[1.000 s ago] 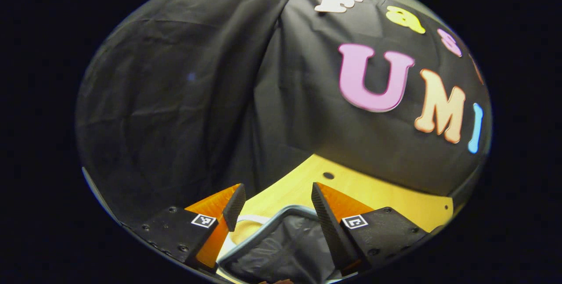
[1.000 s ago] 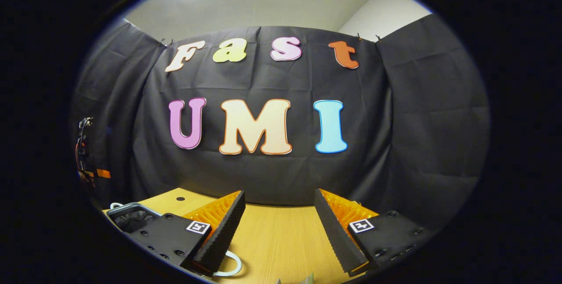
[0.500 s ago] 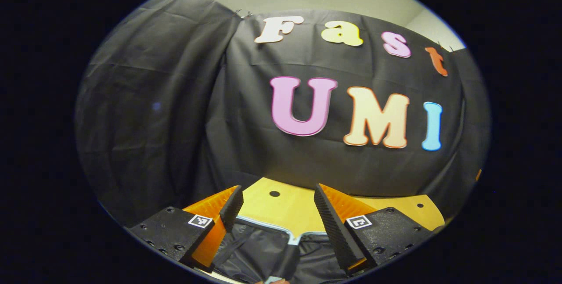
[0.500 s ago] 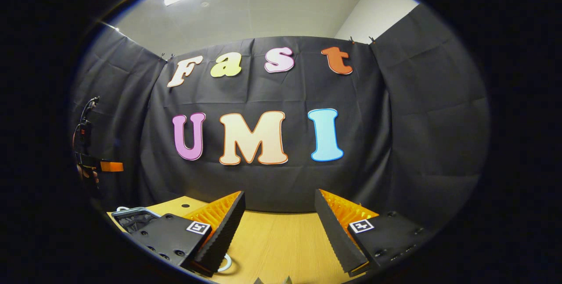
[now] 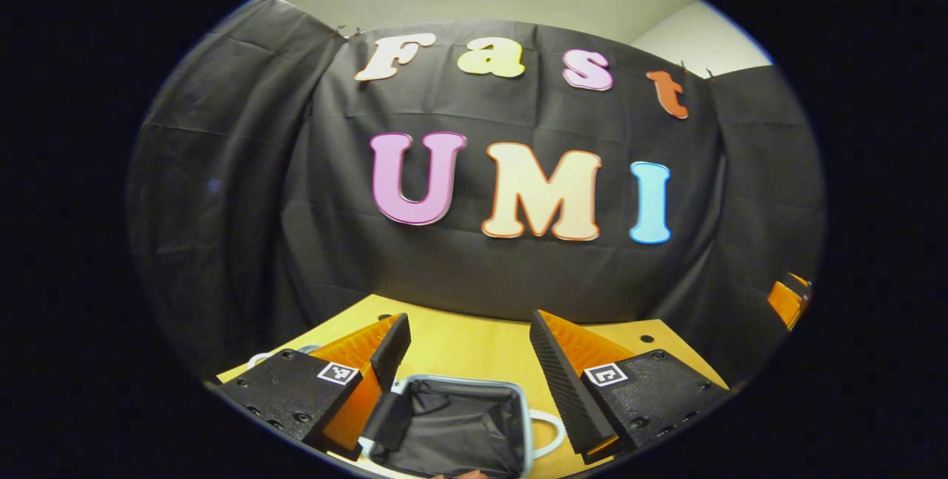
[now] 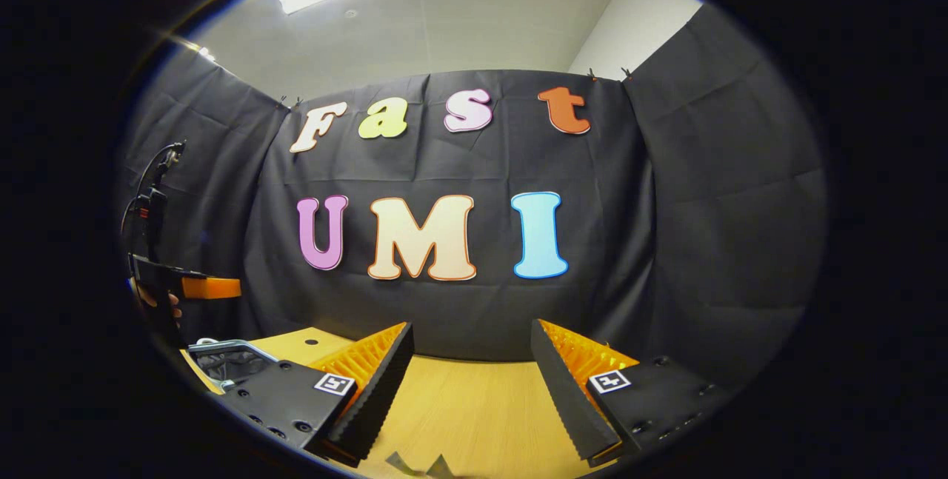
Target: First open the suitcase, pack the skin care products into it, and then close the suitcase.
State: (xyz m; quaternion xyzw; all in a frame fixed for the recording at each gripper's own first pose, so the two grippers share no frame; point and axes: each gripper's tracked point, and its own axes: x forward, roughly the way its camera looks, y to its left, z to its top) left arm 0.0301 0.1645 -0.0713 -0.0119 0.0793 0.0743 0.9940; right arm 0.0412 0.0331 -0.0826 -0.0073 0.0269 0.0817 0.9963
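Black lining showed inside the open suitcase on the wooden table just below the wide, empty left gripper, so a product should be fetched next by the equally wide, empty right gripper.

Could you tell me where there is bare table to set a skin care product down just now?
The widest bare stretch of table lies ahead of the right gripper, running back to the cloth wall. A narrower strip lies between the open suitcase and the wall. It is crowded at the left gripper, over the suitcase.
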